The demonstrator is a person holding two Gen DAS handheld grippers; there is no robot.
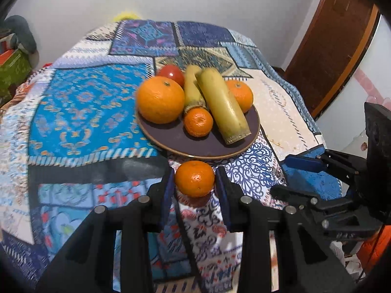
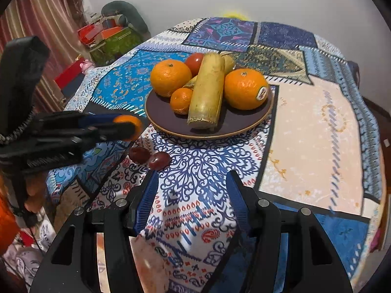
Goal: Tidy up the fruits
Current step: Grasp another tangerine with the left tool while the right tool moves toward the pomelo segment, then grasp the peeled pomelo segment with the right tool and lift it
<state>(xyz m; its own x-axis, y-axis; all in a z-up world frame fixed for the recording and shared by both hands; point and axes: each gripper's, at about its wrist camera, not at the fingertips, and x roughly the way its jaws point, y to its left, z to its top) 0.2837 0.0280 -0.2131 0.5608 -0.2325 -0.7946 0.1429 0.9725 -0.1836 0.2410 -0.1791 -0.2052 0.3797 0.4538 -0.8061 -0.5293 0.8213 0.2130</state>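
A small mandarin point(image 1: 194, 178) sits between the blue pads of my left gripper point(image 1: 194, 183), which is shut on it just in front of the dark plate point(image 1: 171, 139). In the right wrist view the same mandarin point(image 2: 129, 124) hangs above the cloth in the left gripper point(image 2: 123, 127). The plate point(image 2: 166, 119) carries a big orange point(image 2: 170, 77), a stickered orange point(image 2: 245, 89), a smaller mandarin point(image 2: 181, 100), a red fruit point(image 2: 194, 61) and two yellow stalk pieces point(image 2: 207, 90). My right gripper point(image 2: 193, 195) stands open over the cloth with nothing between its fingers.
Two dark red fruits point(image 2: 139, 155) point(image 2: 158, 160) lie on the patterned tablecloth point(image 2: 305, 134) near the plate's front left. The right gripper point(image 1: 290, 178) shows at the right of the left wrist view. Boxes and clutter point(image 2: 110, 41) stand beyond the table's left edge.
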